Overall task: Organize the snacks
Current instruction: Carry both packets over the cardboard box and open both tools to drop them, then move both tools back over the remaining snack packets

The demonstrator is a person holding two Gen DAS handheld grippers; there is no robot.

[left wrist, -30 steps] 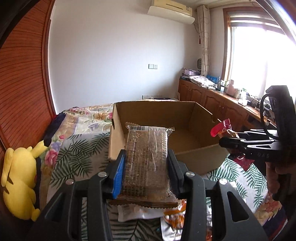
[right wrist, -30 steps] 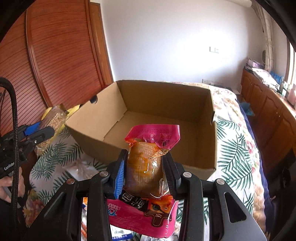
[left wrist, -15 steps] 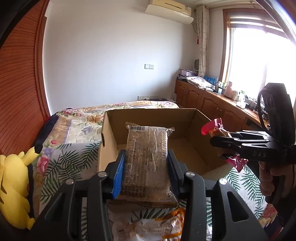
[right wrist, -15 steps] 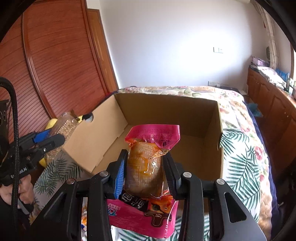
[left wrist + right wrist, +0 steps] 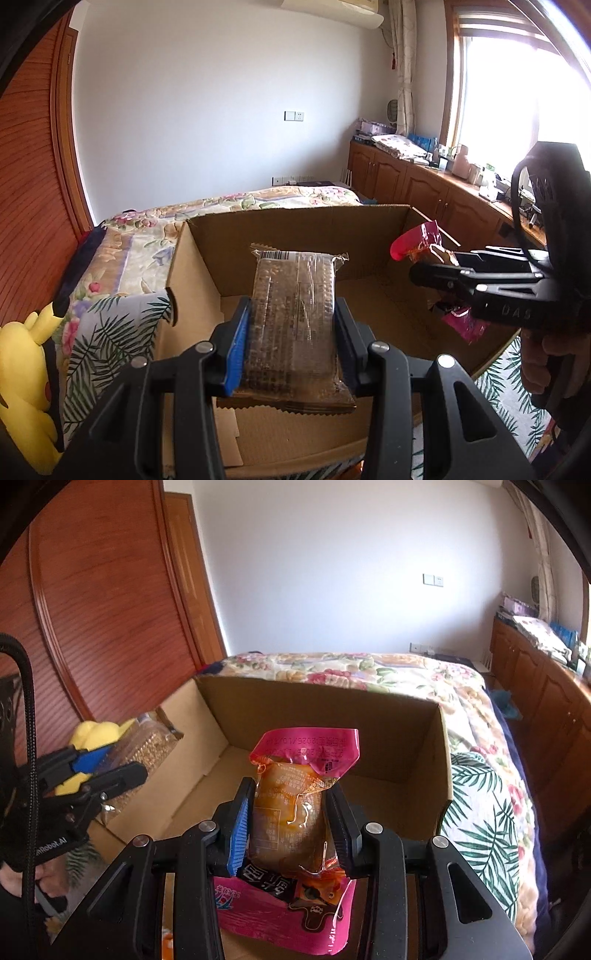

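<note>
An open cardboard box [image 5: 295,229] sits on the bed; it also shows in the right wrist view [image 5: 332,709]. My left gripper [image 5: 291,332] is shut on a clear-wrapped brown grain bar pack [image 5: 293,314], held over the box's near left part. My right gripper [image 5: 291,823] is shut on a pink-and-orange snack pouch [image 5: 291,812], held over the box's near edge. The right gripper with its pouch [image 5: 417,247] shows at the right of the left wrist view. The left gripper with its pack [image 5: 147,746] shows at the left of the right wrist view.
The box rests on a floral and palm-leaf bedspread [image 5: 480,812]. A yellow plush toy [image 5: 22,369] lies left of the box by the wooden wardrobe [image 5: 92,609]. Wooden cabinets [image 5: 424,184] run along the window wall on the right.
Both grippers have moved forward with their snacks, from in front of the box to over its open top. The loose snacks on the bed have dropped out of view.
</note>
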